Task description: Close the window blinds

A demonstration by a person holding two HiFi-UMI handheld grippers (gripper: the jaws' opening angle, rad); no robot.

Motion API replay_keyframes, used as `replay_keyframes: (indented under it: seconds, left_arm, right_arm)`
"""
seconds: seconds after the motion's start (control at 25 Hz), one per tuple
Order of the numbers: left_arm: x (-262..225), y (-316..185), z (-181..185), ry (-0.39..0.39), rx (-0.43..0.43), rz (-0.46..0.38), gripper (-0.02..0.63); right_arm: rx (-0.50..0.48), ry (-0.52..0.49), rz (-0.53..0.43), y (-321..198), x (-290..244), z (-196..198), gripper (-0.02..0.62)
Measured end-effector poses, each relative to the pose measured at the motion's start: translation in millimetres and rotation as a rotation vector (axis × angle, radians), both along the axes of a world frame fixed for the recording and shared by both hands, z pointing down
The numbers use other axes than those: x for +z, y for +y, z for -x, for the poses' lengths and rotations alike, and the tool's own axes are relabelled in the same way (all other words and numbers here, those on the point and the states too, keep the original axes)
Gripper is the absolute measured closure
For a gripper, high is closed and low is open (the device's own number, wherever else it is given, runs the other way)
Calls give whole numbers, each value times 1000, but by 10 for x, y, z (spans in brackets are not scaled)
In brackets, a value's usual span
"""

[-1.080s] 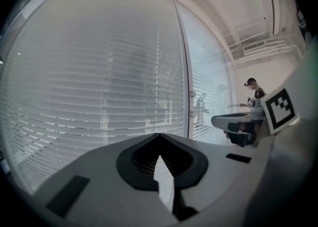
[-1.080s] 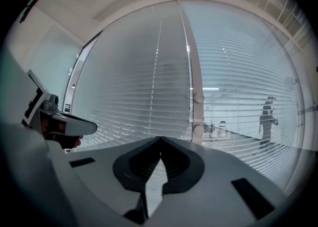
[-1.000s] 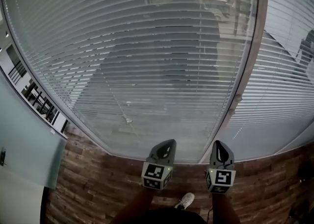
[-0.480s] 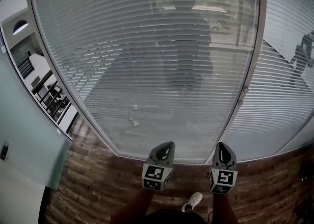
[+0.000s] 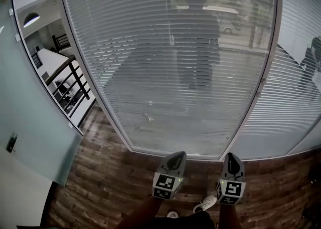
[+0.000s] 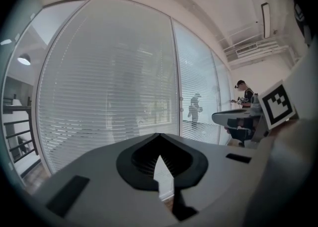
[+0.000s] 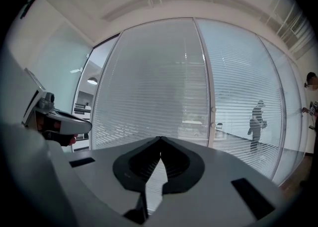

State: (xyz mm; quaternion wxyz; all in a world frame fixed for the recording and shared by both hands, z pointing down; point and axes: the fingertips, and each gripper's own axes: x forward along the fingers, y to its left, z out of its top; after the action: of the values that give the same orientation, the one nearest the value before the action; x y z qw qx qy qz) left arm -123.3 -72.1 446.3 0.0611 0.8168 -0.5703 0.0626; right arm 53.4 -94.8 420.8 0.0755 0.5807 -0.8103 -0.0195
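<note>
The left tool and right tool are both pinched together and empty, held low near the body, likely just carried. The venetian blinds hang far ahead, well apart, slats part-open.

I'm in what looks like an office building. Ahead of me, floor-to-ceiling glass partitions carry slatted blinds between slim metal posts. The floor is wood plank. On the left, past a frosted glass panel, there is a dark railing. Overhead are a strip light and an air vent. At the far right a person stands.
</note>
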Motion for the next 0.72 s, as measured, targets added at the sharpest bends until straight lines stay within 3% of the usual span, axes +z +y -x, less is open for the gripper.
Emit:
replay_keyframes:
  seconds: [0.24, 0.48, 0.72]
  left_arm:
    - [-34, 202, 17, -1, -22, -6, 614]
    - [-167, 328, -172, 28, -36, 26, 614]
    - [-161, 297, -455, 1, -26, 18, 614]
  right_arm:
    - [-18, -7, -14, 253, -3, 40, 592]
    - [-40, 24, 29, 348, -148, -109, 592]
    - [-76, 24, 8, 343, -200, -239, 592]
